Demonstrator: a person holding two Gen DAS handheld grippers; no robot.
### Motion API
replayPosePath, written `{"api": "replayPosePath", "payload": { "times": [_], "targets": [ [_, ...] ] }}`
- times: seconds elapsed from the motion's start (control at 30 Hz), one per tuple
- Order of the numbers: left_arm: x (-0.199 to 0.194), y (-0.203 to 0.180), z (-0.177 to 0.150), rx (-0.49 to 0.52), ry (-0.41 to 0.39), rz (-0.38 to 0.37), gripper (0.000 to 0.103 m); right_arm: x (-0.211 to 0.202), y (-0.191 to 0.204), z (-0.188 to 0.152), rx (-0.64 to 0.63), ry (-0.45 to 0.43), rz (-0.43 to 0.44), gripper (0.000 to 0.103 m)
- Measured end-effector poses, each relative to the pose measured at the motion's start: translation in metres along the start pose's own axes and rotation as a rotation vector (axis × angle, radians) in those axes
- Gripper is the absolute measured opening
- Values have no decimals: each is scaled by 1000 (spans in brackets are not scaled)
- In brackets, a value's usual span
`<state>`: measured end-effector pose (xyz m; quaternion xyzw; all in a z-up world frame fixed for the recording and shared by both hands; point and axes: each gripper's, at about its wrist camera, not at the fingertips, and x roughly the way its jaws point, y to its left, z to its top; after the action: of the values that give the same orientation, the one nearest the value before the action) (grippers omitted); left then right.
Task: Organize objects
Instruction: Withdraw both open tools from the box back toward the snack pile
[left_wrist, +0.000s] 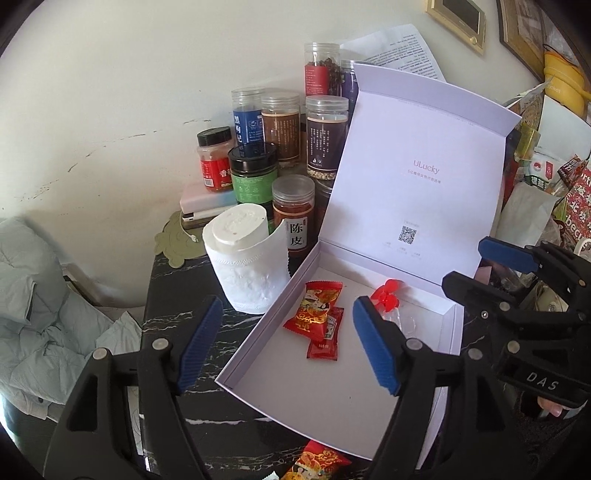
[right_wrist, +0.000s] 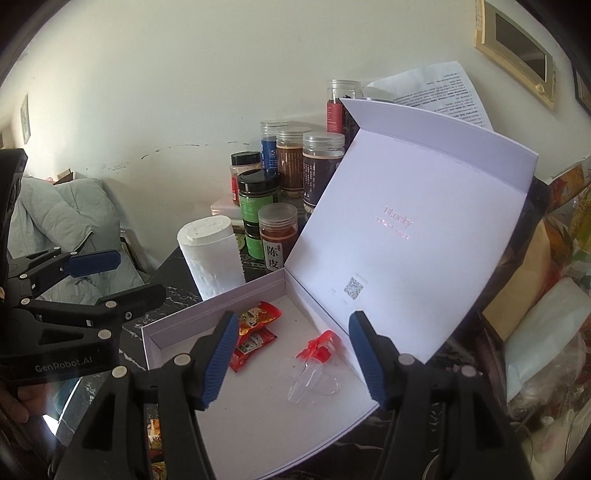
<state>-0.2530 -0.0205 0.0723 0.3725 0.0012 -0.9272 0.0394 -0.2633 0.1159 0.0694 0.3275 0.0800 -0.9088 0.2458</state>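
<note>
Your left gripper (left_wrist: 288, 343) and right gripper (right_wrist: 291, 356): jaws spread, nothing between pads.

Red snack packets (left_wrist: 317, 314) lie inside white box (left_wrist: 332, 398), near back-left corner; long axis runs front to back.

One more packet (left_wrist: 317, 461) outside front wall.

Risk: you bump upright lid (left_wrist: 424, 166), it drops shut or topples jars (left_wrist: 291, 206) behind.

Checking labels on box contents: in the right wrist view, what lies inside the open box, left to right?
Patterned red snack packet → plain red sachet → clear plastic item with a red top, all on the floor of the white box.
</note>
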Motion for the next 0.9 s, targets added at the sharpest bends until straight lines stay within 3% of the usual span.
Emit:
{"api": "replayPosePath", "payload": {
  "times": [0.13,0.9],
  "targets": [
    [-24,3,-9,-10,-28,13,78,-19,8,-6,-2,-4,0,66],
    [-109,7,-72,-49,-50,24,81,-107,42,-61,-1,-23,-53,68]
  ]
}}
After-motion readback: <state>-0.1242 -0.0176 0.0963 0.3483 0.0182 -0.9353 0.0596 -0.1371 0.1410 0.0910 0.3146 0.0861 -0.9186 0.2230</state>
